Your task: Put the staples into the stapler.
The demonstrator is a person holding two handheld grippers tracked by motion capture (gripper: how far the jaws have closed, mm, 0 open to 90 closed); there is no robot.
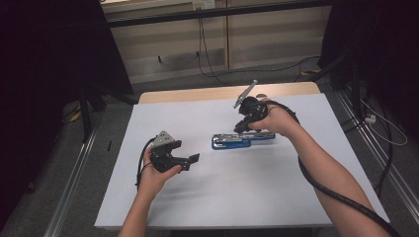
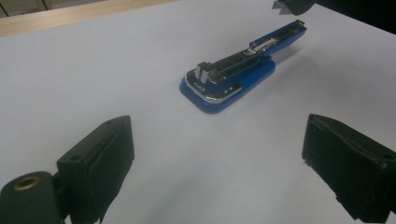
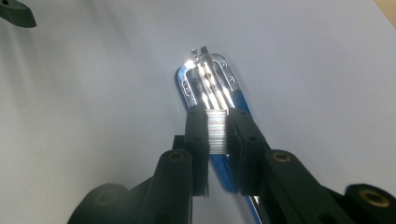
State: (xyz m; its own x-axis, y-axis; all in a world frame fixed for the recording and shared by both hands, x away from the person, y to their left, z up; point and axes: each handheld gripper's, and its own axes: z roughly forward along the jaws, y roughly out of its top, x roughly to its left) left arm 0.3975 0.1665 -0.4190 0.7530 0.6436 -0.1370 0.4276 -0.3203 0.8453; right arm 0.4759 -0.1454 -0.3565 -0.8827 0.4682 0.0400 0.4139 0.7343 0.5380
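Here right tongs (image 3: 217, 133) pinch a staple strip (image 3: 217, 130).

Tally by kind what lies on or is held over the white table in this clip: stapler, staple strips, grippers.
Blue stapler, opened out flat on the white table: 1
Strip of staples, pinched in the right gripper: 1
Grippers, counting the left gripper, which is open: 2
Total: 4

stapler (image 1: 243, 139): blue body, shiny silver metal channel
staple strip (image 3: 217, 131): silver, finely ribbed
right gripper (image 3: 218, 135): black
left gripper (image 1: 193, 159): black, grey plate
table (image 1: 222, 197): white sheet, light wood edge at top
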